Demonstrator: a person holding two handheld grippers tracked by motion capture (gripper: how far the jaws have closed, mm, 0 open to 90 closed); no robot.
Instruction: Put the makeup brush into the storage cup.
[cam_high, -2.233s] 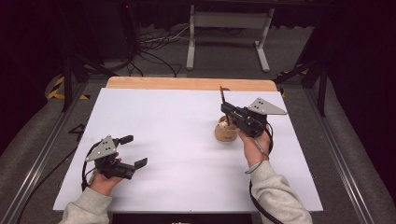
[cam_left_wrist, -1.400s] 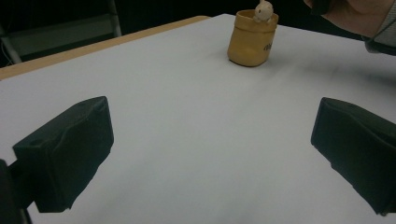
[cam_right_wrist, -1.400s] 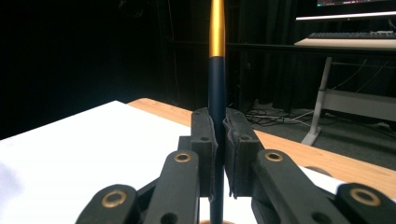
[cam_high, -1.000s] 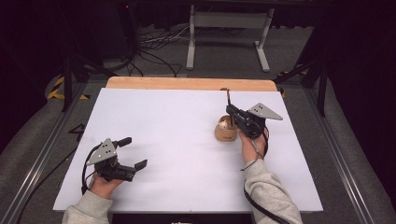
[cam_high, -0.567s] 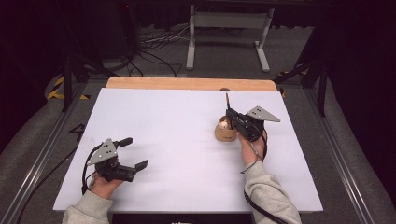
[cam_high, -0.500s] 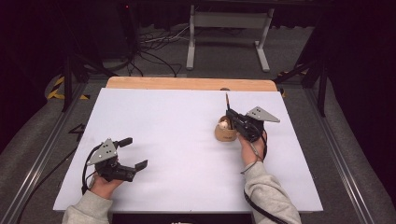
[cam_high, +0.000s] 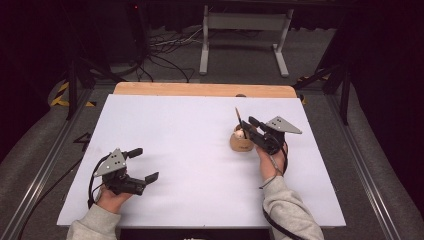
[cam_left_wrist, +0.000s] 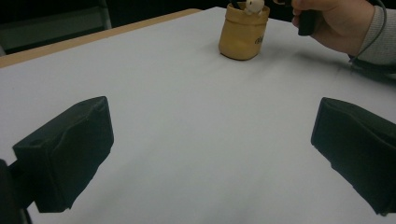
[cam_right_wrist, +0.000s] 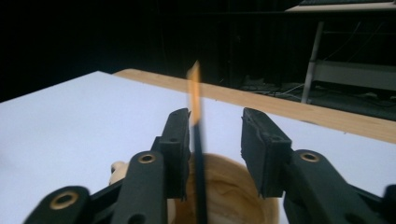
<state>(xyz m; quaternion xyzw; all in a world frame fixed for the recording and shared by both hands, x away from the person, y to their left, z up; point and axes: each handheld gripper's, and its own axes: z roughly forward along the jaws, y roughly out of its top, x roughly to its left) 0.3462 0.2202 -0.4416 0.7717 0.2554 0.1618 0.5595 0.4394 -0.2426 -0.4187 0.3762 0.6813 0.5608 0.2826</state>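
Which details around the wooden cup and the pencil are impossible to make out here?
- Pencil: lower end cut off by the bottom edge, tip blurred, right gripper view.
- Wooden cup: inside hidden by the right gripper, high view.
- Small white figure in the cup: cut off by the top edge, left gripper view.

Table (cam_high: 200, 150): a white top fills the middle of the frame, with a bare wooden strip (cam_high: 200, 89) along its upper edge.
Wooden cup (cam_high: 241, 143): it stands upright on the white top, right of the centre of the frame.
Left hand (cam_high: 112, 197): it rests on the white top, lower left of the frame.
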